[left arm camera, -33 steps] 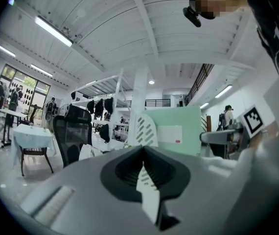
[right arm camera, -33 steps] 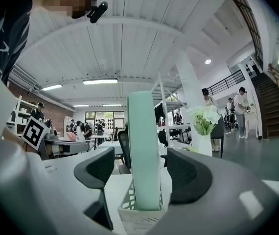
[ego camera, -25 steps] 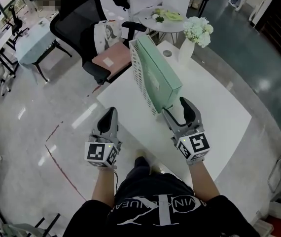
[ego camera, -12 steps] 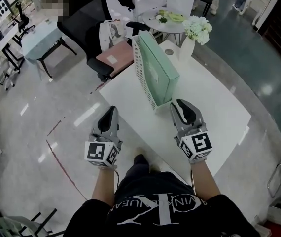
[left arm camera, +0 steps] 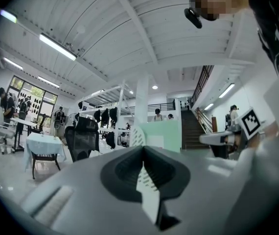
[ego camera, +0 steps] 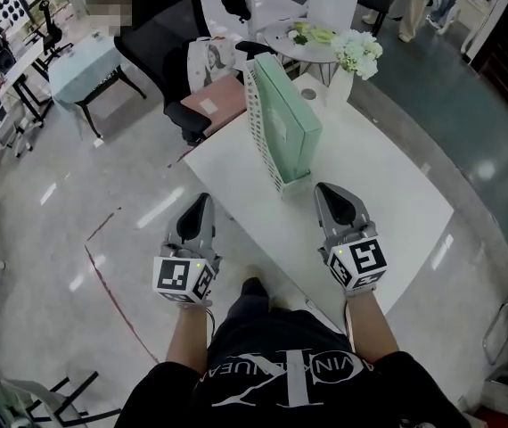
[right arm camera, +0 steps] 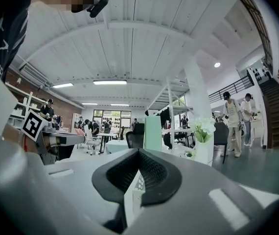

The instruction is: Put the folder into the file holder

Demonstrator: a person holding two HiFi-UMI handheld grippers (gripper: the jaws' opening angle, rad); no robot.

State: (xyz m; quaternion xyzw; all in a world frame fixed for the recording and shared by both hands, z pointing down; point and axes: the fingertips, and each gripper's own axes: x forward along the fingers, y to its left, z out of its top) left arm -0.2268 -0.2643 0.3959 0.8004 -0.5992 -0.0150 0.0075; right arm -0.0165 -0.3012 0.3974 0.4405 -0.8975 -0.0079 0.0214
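A mint-green folder stands on edge inside the white perforated file holder on the white table. My right gripper hovers over the table just short of the holder's near end, apart from it. Its jaws have just been closing and now stand shut with nothing between them. My left gripper is shut and empty, off the table's left edge above the floor. In the left gripper view the folder and holder show beyond the jaws. In the right gripper view the folder stands ahead.
A white vase of flowers stands at the table's far corner. A black office chair and a small round table sit beyond the table. Glossy floor lies to the left.
The right gripper's jaws, open around the folder's near end, have shut and drawn back from it. Both grippers have pulled back toward me. The folder stays in the holder.
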